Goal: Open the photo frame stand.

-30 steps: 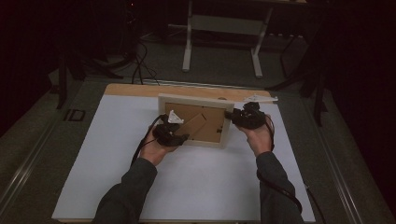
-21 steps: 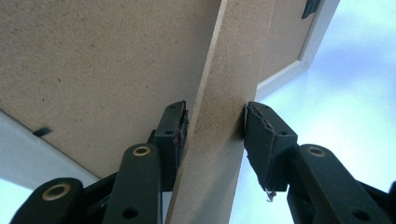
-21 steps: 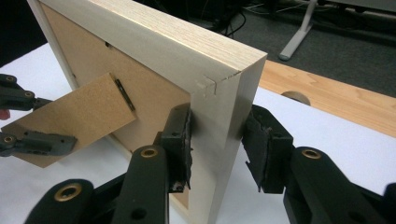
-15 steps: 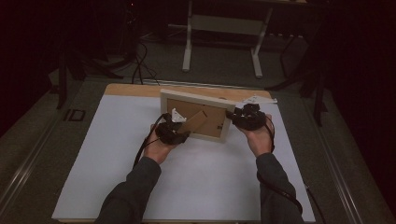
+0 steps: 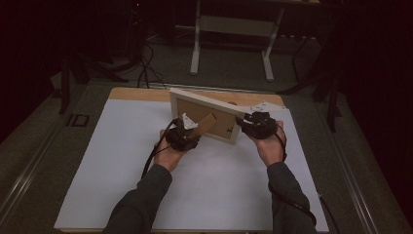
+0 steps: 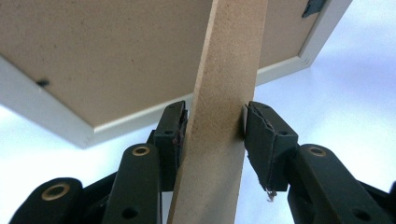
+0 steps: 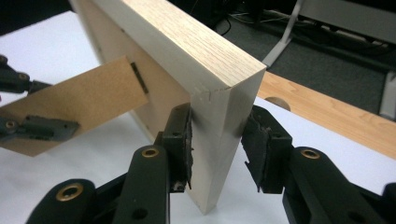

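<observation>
Picture frame is tilted up near the table's far edge: right gripper clamps its right edge to steady it, while left gripper pinches the easel leg, probably swinging it out.

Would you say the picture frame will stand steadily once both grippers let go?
Probably tippy: the picture frame is tilted up on one edge, leaning on a thin fibreboard easel leg. That leg looks stiff but narrow. The wide wooden moulding suggests moderate weight.
</observation>
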Tool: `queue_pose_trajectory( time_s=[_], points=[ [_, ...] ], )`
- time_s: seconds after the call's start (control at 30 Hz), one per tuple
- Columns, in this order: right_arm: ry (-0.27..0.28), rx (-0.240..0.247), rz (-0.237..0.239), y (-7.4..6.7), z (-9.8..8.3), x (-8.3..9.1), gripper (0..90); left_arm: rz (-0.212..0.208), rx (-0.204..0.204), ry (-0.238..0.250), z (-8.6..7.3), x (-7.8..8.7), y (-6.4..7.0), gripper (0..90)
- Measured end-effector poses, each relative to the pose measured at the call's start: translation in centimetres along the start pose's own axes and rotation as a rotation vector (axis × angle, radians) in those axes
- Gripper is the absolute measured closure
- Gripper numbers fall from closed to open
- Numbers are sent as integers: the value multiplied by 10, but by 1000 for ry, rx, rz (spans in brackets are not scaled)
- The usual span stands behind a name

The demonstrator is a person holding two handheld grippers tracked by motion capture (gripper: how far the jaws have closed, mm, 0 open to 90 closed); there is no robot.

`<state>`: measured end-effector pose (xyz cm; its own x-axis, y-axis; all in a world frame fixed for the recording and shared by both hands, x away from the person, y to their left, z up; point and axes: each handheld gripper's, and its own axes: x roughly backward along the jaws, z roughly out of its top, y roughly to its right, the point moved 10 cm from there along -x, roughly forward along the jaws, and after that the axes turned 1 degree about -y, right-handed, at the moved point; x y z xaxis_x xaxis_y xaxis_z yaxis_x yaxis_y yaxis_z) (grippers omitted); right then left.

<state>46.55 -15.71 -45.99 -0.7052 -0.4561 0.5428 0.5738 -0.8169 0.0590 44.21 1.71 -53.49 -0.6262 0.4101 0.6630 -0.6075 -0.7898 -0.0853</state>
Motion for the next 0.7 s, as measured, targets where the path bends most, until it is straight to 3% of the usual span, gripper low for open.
queue_pose_trajectory(
  time_s=[0.13, 0.7],
  points=[
    [3, 41, -15, -5, -1, 3, 636, 1, -4, 7, 1, 1, 1, 600],
    [9, 93, -20, -16, -6, 9, 638, -6, -22, 7, -8, 5, 8, 603]
  ],
)
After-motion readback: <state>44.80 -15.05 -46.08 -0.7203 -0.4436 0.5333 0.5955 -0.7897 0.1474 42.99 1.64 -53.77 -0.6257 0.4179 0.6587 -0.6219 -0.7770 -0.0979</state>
